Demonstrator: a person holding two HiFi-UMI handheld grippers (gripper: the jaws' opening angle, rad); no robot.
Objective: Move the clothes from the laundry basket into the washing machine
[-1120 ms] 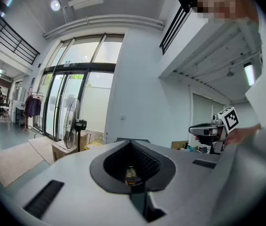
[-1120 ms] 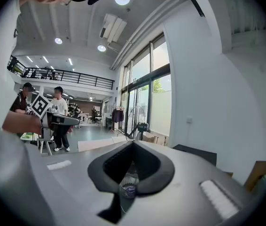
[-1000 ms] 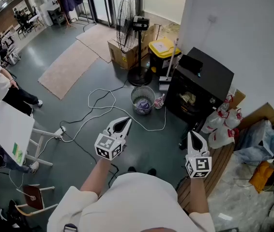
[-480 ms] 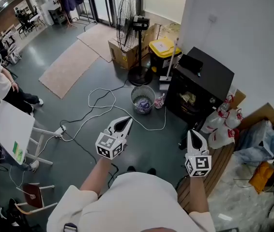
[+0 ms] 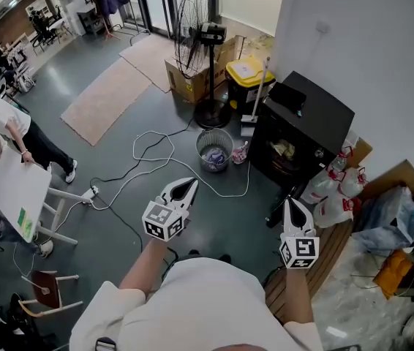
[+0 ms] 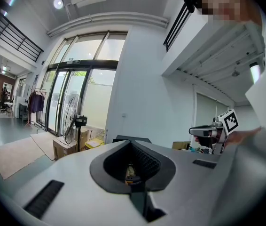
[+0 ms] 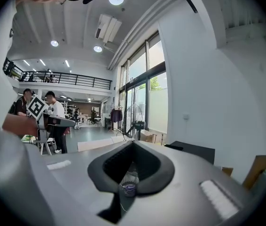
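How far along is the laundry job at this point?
Barely begun, it seems. Clothes lie in the laundry basket on the floor; something pale shows inside the washing machine, unclear what. In hand: nothing; left gripper and right gripper are shut and empty, short of the basket. Left: the whole transfer.

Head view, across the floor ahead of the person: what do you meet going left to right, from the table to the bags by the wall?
white table → white cable → laundry basket → black washing machine → white plastic bags
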